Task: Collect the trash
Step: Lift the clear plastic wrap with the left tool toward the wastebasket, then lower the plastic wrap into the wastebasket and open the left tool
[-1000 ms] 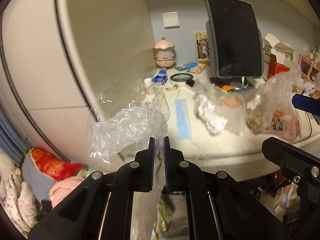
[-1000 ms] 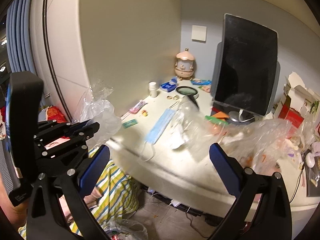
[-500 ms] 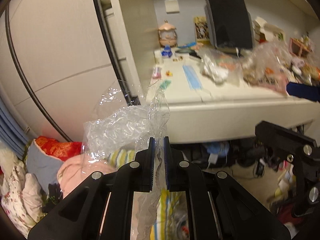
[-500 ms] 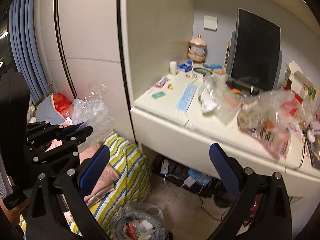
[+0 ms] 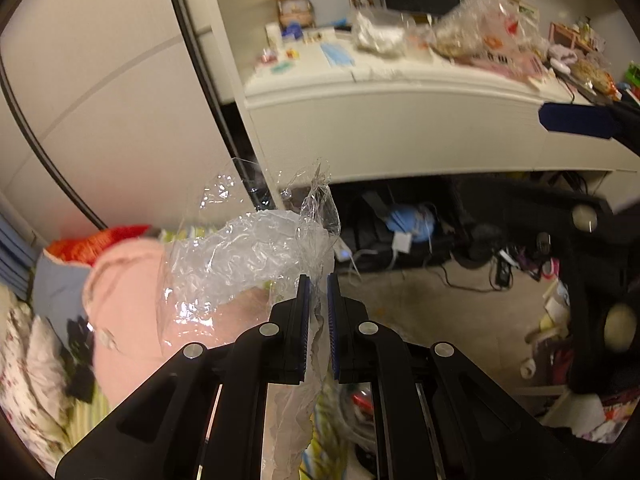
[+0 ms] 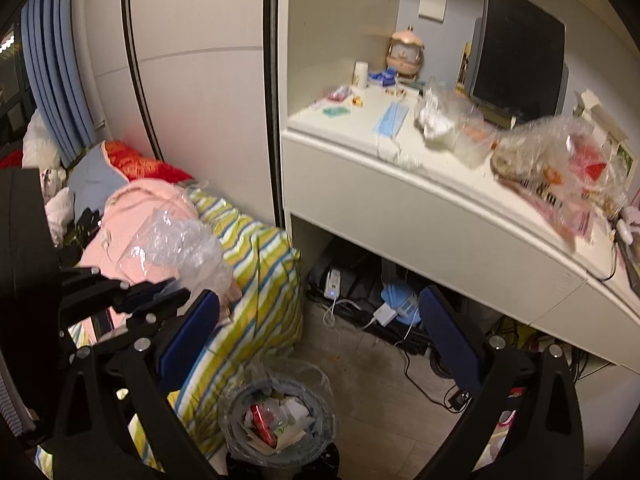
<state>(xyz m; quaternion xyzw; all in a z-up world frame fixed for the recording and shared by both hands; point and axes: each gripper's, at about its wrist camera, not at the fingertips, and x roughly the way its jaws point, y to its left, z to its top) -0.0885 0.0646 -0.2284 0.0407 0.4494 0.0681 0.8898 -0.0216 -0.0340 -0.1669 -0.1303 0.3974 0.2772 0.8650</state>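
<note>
Two tools are in view: the left tool (image 5: pixel 318 296), pinched on one crumpled clear plastic wrapper (image 5: pixel 240 256), and the right tool (image 6: pixel 320 312), its two blue pads spread wide with nothing between them.

One trash bin (image 6: pixel 276 420) lined with a clear bag stands on the floor, near, below the right tool.

On the table (image 6: pixel 360 176), farther off to the right:
- one dark monitor (image 6: pixel 520 48)
- one blue face mask (image 6: pixel 392 118)
- one small white bottle (image 6: pixel 361 74)
- one pink carousel ornament (image 6: pixel 406 52)
- two clear plastic bags: one with white wads (image 6: pixel 436 120), one with mixed wrappers (image 6: pixel 560 160)

One striped yellow bundle (image 6: pixel 260 280) sits on the floor to the left.
</note>
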